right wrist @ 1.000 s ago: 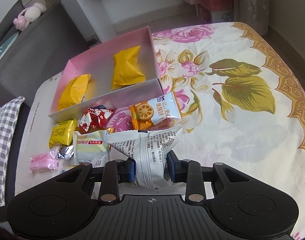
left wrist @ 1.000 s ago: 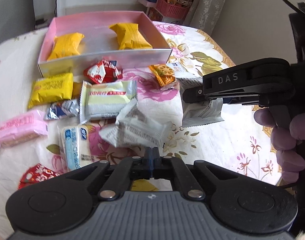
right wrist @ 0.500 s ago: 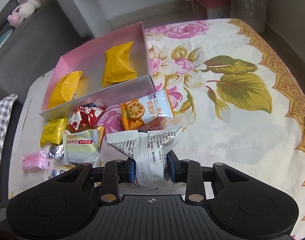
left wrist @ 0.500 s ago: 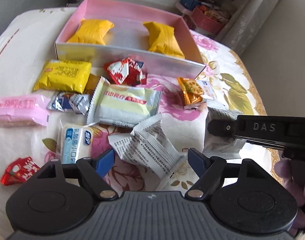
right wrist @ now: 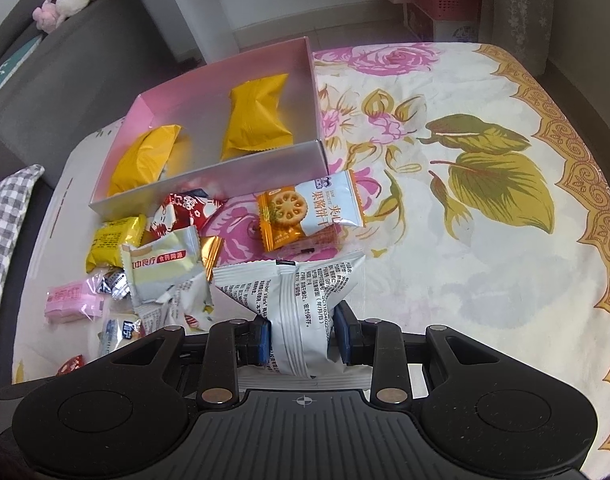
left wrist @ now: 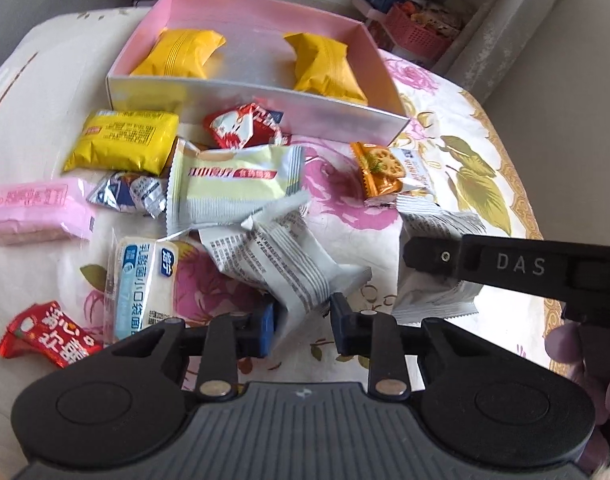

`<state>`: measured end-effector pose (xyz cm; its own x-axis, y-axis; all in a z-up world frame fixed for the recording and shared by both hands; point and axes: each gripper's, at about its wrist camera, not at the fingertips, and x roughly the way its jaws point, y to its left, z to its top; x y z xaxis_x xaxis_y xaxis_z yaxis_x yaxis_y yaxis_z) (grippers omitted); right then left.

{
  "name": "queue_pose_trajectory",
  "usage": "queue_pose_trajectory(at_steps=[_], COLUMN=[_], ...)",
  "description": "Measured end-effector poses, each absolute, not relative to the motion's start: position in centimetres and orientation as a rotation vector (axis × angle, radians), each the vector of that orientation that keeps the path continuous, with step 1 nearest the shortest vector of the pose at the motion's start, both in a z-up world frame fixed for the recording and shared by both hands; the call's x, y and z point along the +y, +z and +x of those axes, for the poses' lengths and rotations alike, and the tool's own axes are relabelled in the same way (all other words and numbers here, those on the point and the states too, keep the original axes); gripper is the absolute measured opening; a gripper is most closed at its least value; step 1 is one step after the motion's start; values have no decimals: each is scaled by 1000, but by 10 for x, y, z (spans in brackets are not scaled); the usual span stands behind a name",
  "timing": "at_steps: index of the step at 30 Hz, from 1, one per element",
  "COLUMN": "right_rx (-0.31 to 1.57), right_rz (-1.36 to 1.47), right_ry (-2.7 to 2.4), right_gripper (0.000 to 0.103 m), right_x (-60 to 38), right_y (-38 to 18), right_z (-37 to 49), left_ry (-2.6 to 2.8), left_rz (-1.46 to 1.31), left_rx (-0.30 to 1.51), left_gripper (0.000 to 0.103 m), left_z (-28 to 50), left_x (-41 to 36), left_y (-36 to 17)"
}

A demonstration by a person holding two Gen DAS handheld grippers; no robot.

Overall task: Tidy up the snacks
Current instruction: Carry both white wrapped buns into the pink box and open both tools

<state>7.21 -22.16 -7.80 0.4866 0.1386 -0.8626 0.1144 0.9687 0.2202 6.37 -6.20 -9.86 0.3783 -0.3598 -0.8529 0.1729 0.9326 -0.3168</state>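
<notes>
1. While the pink box (left wrist: pixel 261 96) is sitting open-topped on the flowered cloth (right wrist: pixel 485 264), its smooth rectangular walls are enclosing two puffy orange-yellow pillow packets (left wrist: pixel 181 58), one toward each end and well apart.
2. Nearer than the box, the left gripper (left wrist: pixel 301 322) is pinching a crinkled white packet (left wrist: pixel 281 264) printed with grey stripes and small text; its jaws have just been closing, and the blue pads are now pressing on the packet's lower end.
3. Also nearer than the box and to its right, the right gripper (right wrist: pixel 303 338) is clamping a second white printed packet (right wrist: pixel 301 304), whose glossy film is bulging between the blue pads and fanning wide above them.
4. Just in front of the box's near wall, a red-and-white foil wrapper (left wrist: pixel 245 126) is lying crumpled, with a flat yellow packet (left wrist: pixel 123 146) to its left.
5. Farther from the box, a pale green ridged-edge packet (left wrist: pixel 235 184) is lying beside a small shiny silver-blue wrapper (left wrist: pixel 127 194) and a soft pink bar packet (left wrist: pixel 29 212).
6. Off the box's right corner, an orange-and-white biscuit packet (right wrist: pixel 311 208) is lying flat, showing a round lattice biscuit.
7. Farthest from the box, a clear-edged blue-and-white packet (left wrist: pixel 145 284) and a shiny red wrapper (left wrist: pixel 49 336) are lying on the cloth.
</notes>
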Motion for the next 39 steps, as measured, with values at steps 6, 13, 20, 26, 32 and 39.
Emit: queue_pose_trajectory(at_steps=[6,13,20,26,32,39], right_rx=[1029,981,941,914,856,802], right_rz=[239,232,260,287,321,378], right_ry=[42,78,90,88,70,71], right_gripper=[31,31,31,31,31,31], right_x=[-214,-211,-211,-208,-204,-197], right_y=[-66,-51,-38,-32,-30,-43], right_z=[69,71,83,102,126,155], left_ry=[-380,-382,-361,-321,-291,-258], left_rz=[-153,-122,-116,-141,-176,-153], left_rx=[1092,1000,934,871,836,826], left_gripper=[25,25,25,25,25,25], left_z=[57,59,74,96,121,141], left_x=[-54,-49,-42,-31,-20,-17], left_y=[-83,-62,-49,-43,-43,-54])
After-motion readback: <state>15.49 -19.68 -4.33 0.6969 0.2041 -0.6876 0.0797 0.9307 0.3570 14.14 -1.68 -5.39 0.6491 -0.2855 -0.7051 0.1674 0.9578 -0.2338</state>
